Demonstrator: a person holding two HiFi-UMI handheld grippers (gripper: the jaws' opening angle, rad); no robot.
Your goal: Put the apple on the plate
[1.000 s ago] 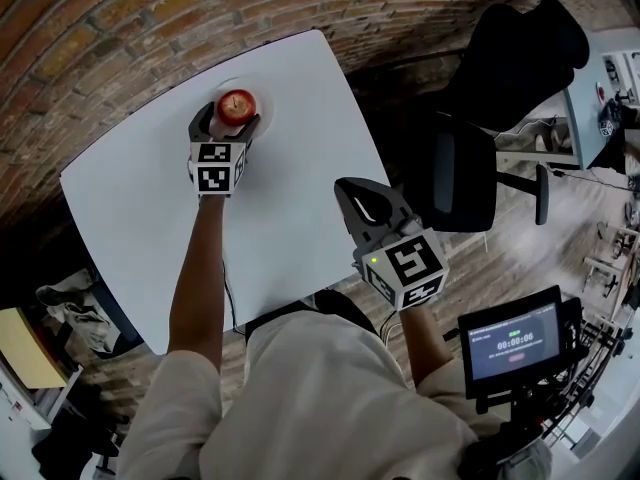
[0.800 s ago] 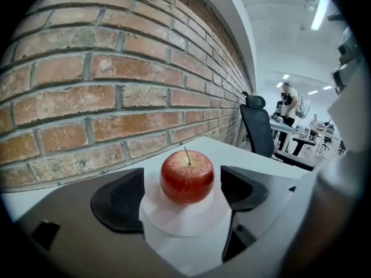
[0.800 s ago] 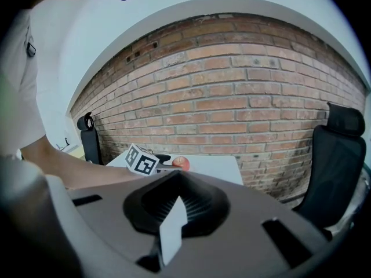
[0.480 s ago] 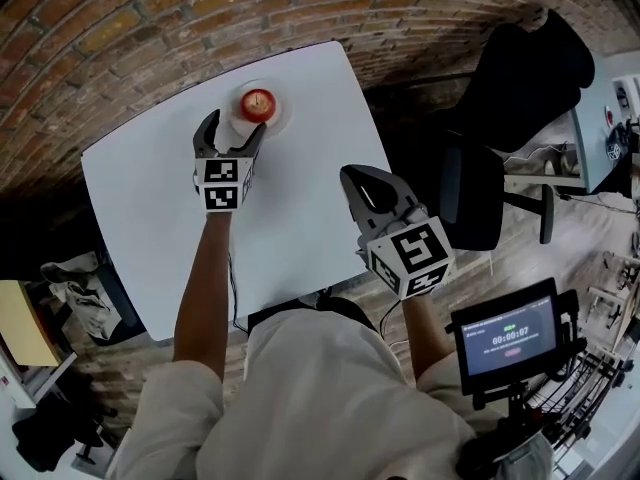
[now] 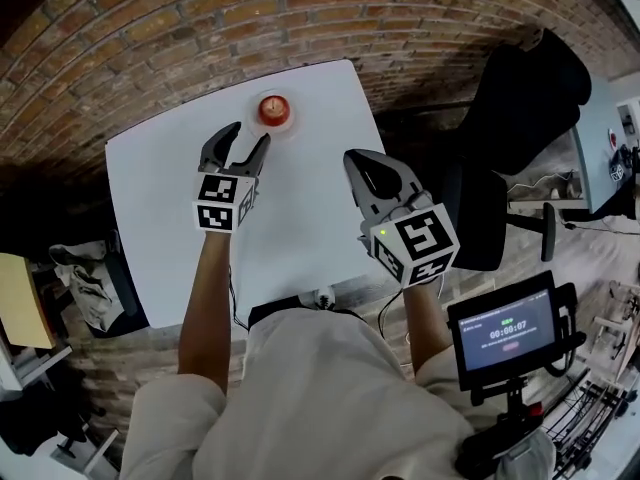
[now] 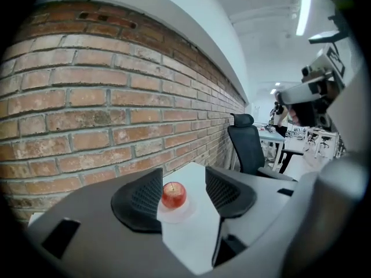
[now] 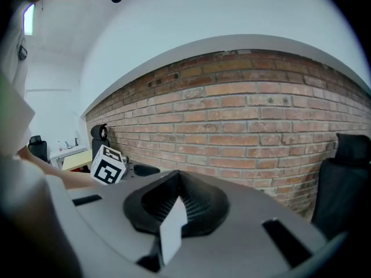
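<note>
Across the white surface (image 5: 300,228), left tongs (image 5: 248,138) empty and closing, well short of the plate (image 5: 284,125); right tongs (image 5: 358,164) pinched together, empty. On that plate, the apple (image 5: 274,108). Draw back high, clear of the rim; avoid nudging.

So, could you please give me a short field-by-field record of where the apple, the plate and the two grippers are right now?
apple: resting on the plate, stem up, nothing touching it
plate: white, on the table near the far edge by the brick wall
left gripper: over the table, short of the plate, jaws apart and closing, nothing between them
right gripper: at the table's right edge, jaws together, empty
task state: apple is on the plate
</note>
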